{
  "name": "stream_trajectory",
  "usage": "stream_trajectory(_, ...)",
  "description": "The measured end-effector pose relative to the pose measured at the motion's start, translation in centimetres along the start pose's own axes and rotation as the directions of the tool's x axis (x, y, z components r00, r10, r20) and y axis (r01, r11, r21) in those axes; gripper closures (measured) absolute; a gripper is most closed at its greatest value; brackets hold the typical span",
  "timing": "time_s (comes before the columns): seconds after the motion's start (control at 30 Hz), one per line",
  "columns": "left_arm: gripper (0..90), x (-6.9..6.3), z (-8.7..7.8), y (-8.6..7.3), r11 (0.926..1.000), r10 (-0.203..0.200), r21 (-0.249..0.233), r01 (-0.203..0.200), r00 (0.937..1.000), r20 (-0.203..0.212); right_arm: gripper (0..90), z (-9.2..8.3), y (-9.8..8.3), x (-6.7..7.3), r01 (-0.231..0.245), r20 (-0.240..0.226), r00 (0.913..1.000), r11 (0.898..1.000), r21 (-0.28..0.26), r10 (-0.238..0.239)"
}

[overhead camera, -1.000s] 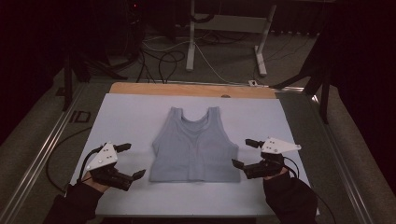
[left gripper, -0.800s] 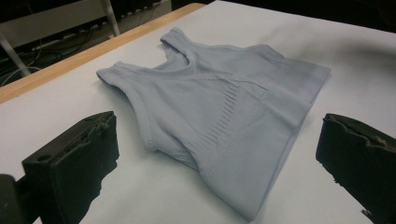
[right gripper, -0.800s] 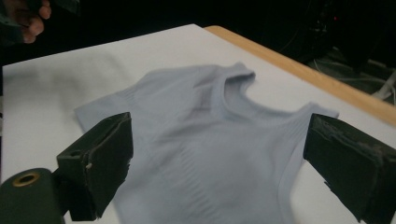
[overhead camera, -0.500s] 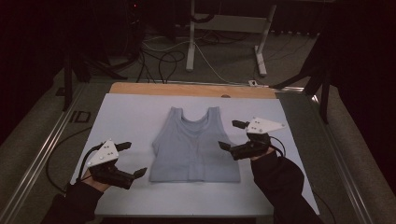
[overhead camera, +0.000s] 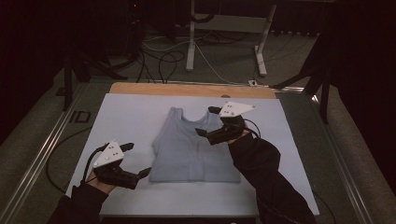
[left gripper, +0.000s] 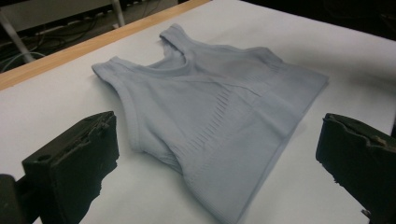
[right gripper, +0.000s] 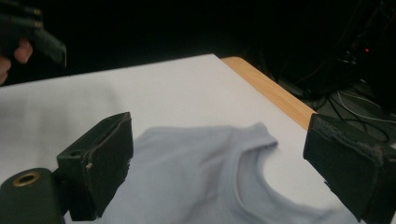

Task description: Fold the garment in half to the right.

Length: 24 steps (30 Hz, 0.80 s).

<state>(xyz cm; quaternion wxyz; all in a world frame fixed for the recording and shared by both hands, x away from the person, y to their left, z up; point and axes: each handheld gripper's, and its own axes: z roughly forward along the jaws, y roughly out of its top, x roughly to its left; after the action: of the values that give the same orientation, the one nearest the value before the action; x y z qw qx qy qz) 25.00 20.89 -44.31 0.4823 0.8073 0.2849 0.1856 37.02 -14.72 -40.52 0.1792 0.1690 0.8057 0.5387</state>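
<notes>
1 white table [overhead camera: 130, 116] w/ wood far edge. 1 grey tank top [overhead camera: 191, 144] flat at table centre, long axis near-to-far, straps twd far edge, hem twd person. 2 grippers: right gripper [overhead camera: 208, 122] above top's right strap/armhole, jaws wide, holding nothing; left gripper [overhead camera: 137, 159] just beside hem's left corner, jaws wide, holding nothing.

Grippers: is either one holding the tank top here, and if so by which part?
Nothing is held. Left gripper open near the tank top hem corner; right gripper open above its shoulder strap.
</notes>
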Motion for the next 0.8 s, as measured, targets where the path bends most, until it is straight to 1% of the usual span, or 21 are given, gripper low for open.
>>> stream_trajectory(0.07, 0.4, -0.2, 0.2, -0.1, 1.0000, -0.003, 0.000, 0.003, 1.0000, -0.002, 8.5, 0.9, 0.1, -0.1, -0.010, -0.009, 0.9999, 1.000, -0.008, 0.009)
stream_trajectory(0.17, 0.4, -0.4, 0.8, -0.4, 0.9999, 0.017, 0.003, -0.017, 0.9999, 0.000, 8.5, 2.0, 0.3, -0.3, -0.014, -0.021, 0.9997, 1.000, -0.012, 0.014)
stream_trajectory(0.2, 0.4, -0.5, 1.0, -0.5, 0.9998, 0.020, 0.009, -0.020, 0.9998, 0.000, 8.5, 2.4, 0.4, -0.3, -0.023, -0.021, 0.9995, 1.000, -0.013, 0.023)
stream_trajectory(0.27, 0.5, -0.5, 1.5, -0.7, 0.9995, 0.019, 0.023, -0.019, 0.9998, 0.004, 8.5, 3.0, 0.6, -0.4, -0.026, -0.029, 0.9993, 1.000, -0.014, 0.026)
stream_trajectory(0.37, 0.5, -0.5, 2.3, -1.2, 0.9988, 0.004, 0.049, -0.004, 0.9999, 0.009, 8.5, 3.8, 1.0, -0.7, -0.007, -0.026, 0.9996, 1.000, -0.016, 0.007)
stream_trajectory(0.43, 0.5, -0.6, 2.8, -1.6, 0.9979, -0.004, 0.065, 0.003, 0.9999, 0.013, 8.5, 4.4, 1.2, -0.9, -0.014, -0.029, 0.9995, 1.000, -0.015, 0.013)
stream_trajectory(0.53, 0.5, -0.5, 3.6, -2.2, 0.9964, -0.016, 0.084, 0.014, 0.9997, 0.021, 8.5, 5.3, 1.2, -1.2, -0.007, -0.036, 0.9993, 1.000, -0.011, 0.007)
stream_trajectory(0.63, 0.5, -0.4, 4.5, -2.9, 0.9934, -0.018, 0.113, 0.015, 0.9996, 0.024, 8.5, 6.2, 1.0, -1.2, -0.015, -0.048, 0.9987, 1.000, -0.008, 0.015)
stream_trajectory(0.67, 0.5, -0.4, 4.8, -3.1, 0.9914, -0.020, 0.129, 0.017, 0.9995, 0.022, 8.5, 6.5, 0.9, -1.1, -0.020, -0.051, 0.9985, 1.000, -0.007, 0.019)
stream_trajectory(0.7, 0.5, -0.3, 5.0, -3.2, 0.9895, -0.026, 0.143, 0.022, 0.9994, 0.024, 8.5, 6.8, 0.8, -1.1, -0.014, -0.052, 0.9985, 1.000, -0.004, 0.013)
stream_trajectory(0.73, 0.5, -0.3, 5.2, -3.4, 0.9872, -0.036, 0.157, 0.031, 0.9989, 0.029, 8.5, 7.2, 0.6, -1.2, -0.013, -0.053, 0.9985, 1.000, -0.001, 0.013)
stream_trajectory(0.8, 0.5, -0.1, 5.6, -3.6, 0.9793, -0.070, 0.193, 0.060, 0.9967, 0.042, 8.5, 7.7, 0.4, -1.3, -0.017, -0.063, 0.9979, 1.000, 0.007, 0.018)
